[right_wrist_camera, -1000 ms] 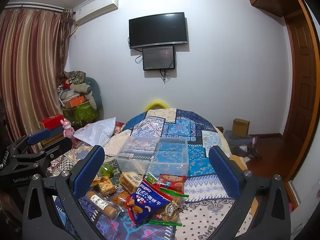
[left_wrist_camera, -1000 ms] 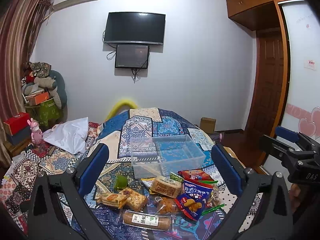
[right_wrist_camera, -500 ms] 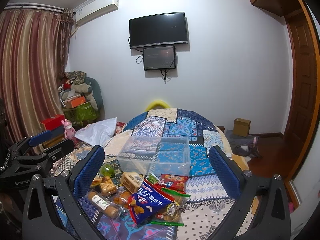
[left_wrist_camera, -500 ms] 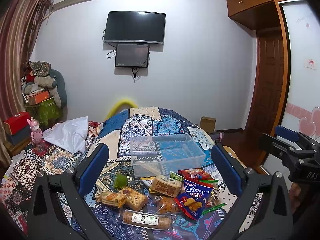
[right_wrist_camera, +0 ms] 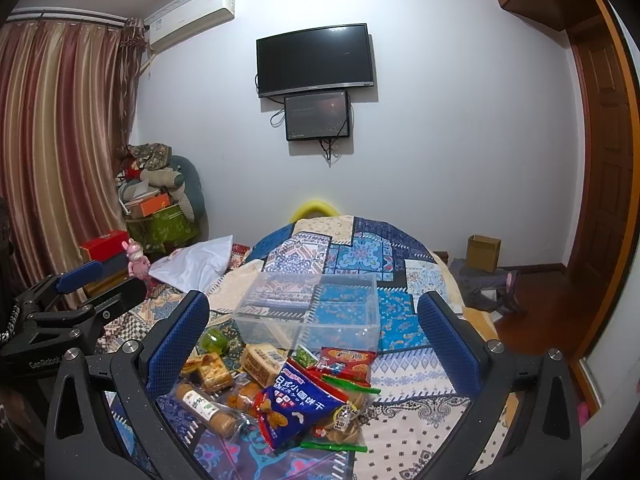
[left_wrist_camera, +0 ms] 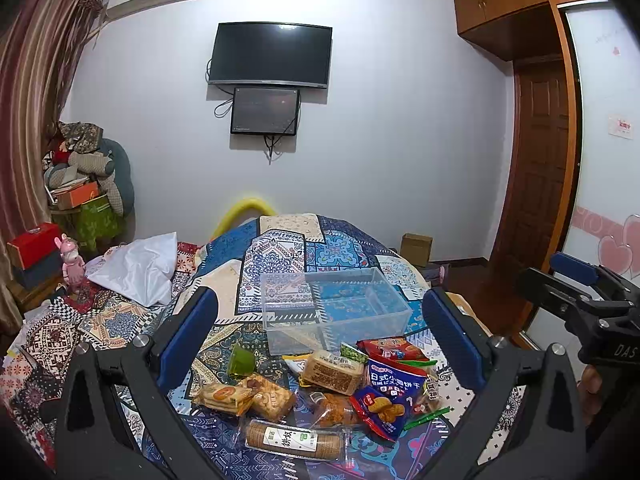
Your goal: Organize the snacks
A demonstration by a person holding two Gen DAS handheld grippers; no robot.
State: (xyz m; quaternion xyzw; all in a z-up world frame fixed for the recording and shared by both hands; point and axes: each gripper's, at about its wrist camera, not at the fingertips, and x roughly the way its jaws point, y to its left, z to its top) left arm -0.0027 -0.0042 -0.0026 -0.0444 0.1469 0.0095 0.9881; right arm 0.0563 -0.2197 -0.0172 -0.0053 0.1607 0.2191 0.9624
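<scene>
A clear plastic bin (left_wrist_camera: 336, 312) stands empty on a patchwork-covered bed (left_wrist_camera: 280, 252); it also shows in the right wrist view (right_wrist_camera: 312, 310). In front of it lies a pile of snacks: a blue biscuit bag (left_wrist_camera: 386, 394) (right_wrist_camera: 298, 404), a red packet (left_wrist_camera: 390, 350), a cracker roll (left_wrist_camera: 294, 442) (right_wrist_camera: 206, 410), wrapped cakes (left_wrist_camera: 332, 372) and a green jelly cup (left_wrist_camera: 241, 361) (right_wrist_camera: 214, 340). My left gripper (left_wrist_camera: 320, 336) is open and empty above the pile. My right gripper (right_wrist_camera: 312, 336) is open and empty, hovering over the same pile from the right.
A white pillow (left_wrist_camera: 138, 266) lies left of the bin. A pink toy (left_wrist_camera: 71, 262) and boxes stand at the far left. A cardboard box (right_wrist_camera: 484, 252) sits on the wooden floor to the right. The right gripper's body (left_wrist_camera: 588, 312) shows at the left view's right edge.
Both grippers have held almost still; the right wrist view has shifted very slightly. The snacks and the bin have not moved.
</scene>
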